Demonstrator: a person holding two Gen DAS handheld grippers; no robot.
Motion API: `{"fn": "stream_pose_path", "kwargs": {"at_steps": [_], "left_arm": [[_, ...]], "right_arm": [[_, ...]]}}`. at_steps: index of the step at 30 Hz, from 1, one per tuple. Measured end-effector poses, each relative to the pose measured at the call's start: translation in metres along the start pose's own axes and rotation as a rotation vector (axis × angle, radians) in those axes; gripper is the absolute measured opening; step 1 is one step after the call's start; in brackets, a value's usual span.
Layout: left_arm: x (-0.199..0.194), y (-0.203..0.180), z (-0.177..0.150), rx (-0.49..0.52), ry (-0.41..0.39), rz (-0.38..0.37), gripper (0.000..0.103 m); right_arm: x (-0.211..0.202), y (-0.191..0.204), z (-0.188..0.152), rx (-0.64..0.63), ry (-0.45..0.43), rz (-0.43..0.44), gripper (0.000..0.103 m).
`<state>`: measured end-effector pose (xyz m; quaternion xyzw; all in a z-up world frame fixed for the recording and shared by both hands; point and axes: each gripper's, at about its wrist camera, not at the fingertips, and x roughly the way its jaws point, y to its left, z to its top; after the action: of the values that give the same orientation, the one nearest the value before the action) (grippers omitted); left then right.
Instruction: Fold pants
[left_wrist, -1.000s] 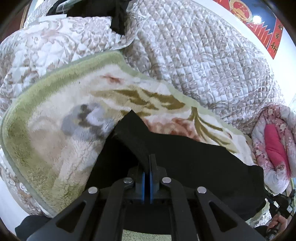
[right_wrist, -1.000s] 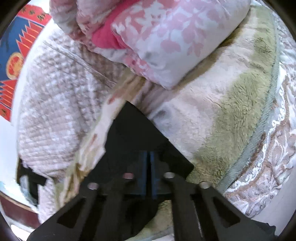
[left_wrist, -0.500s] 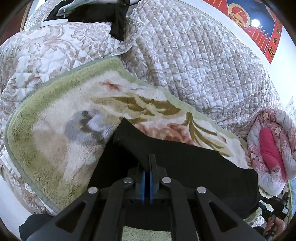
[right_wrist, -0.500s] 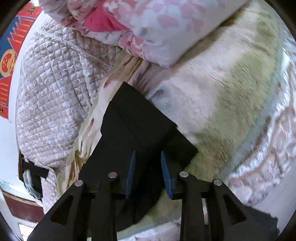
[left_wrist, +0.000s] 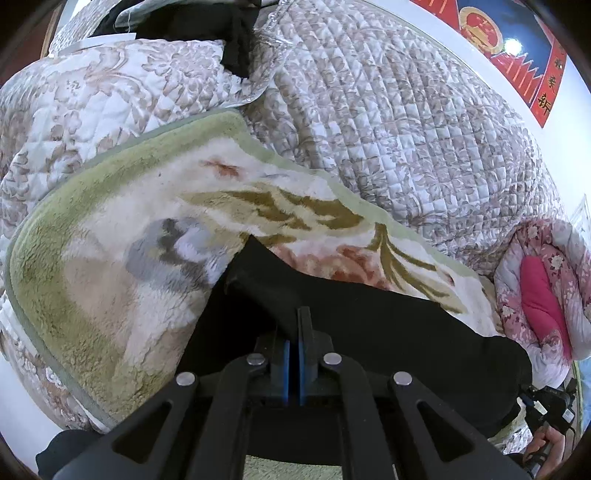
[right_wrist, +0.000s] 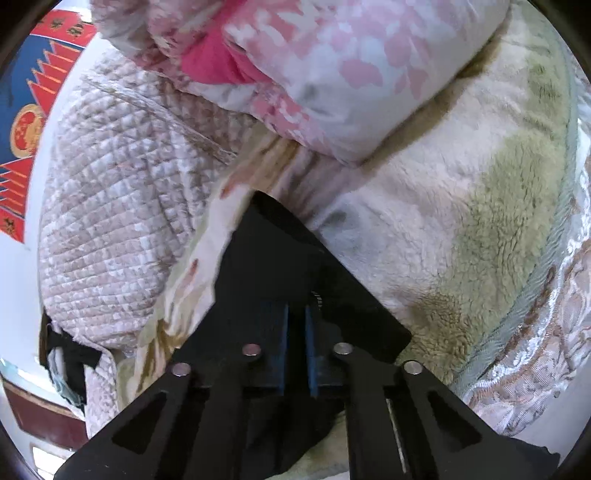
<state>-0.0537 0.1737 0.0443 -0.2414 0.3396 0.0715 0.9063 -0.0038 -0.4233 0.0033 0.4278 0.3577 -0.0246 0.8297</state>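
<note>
At the far left of the left wrist view, a quilted floral bedspread is being seen under the green-edged fleece blanket, whose bird and leaf pattern is being shown across the middle. The black pants are being spread on that blanket, running from the centre toward the lower right, and a raised fold of them is being pinched by the left gripper, whose blue-padded fingers are being pressed together on the cloth. Further right, a grey quilted cover is being seen behind the blanket, and a pink floral duvet is being seen at the right edge. In the right wrist view, the grey quilted cover is being shown at the left, the pants in the centre on the blanket, and the duvet above. The right gripper is being held over the pants with a narrow gap between its fingers; whether cloth is being gripped there cannot be told.
</note>
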Motion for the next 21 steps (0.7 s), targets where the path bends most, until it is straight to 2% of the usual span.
{"fn": "stream_pose_path", "kwargs": {"at_steps": [5,8,11,14,19,21], "left_arm": [[-0.018,0.002,-0.003,-0.005,-0.022,0.002,0.004],[-0.024,0.007,-0.015,-0.003,-0.016,0.024,0.004],[-0.008,0.020,-0.034,-0.010,0.052,0.075,0.004],[0.006,0.030,-0.046,-0.032,0.101,0.108,0.004],[0.004,0.019,-0.044,0.031,0.089,0.145,0.005],[0.002,0.019,-0.042,0.044,0.090,0.155,0.008]], "right_arm": [[-0.030,0.013,-0.008,-0.026,-0.034,0.059,0.006],[-0.025,0.003,-0.017,-0.024,-0.015,0.005,0.006],[-0.011,-0.022,-0.021,0.045,0.036,-0.055,0.006],[-0.014,-0.014,-0.020,0.011,0.024,-0.075,0.006],[-0.017,-0.005,-0.019,-0.046,0.033,-0.100,0.011],[-0.021,-0.005,-0.021,-0.060,0.028,-0.130,0.011]]}}
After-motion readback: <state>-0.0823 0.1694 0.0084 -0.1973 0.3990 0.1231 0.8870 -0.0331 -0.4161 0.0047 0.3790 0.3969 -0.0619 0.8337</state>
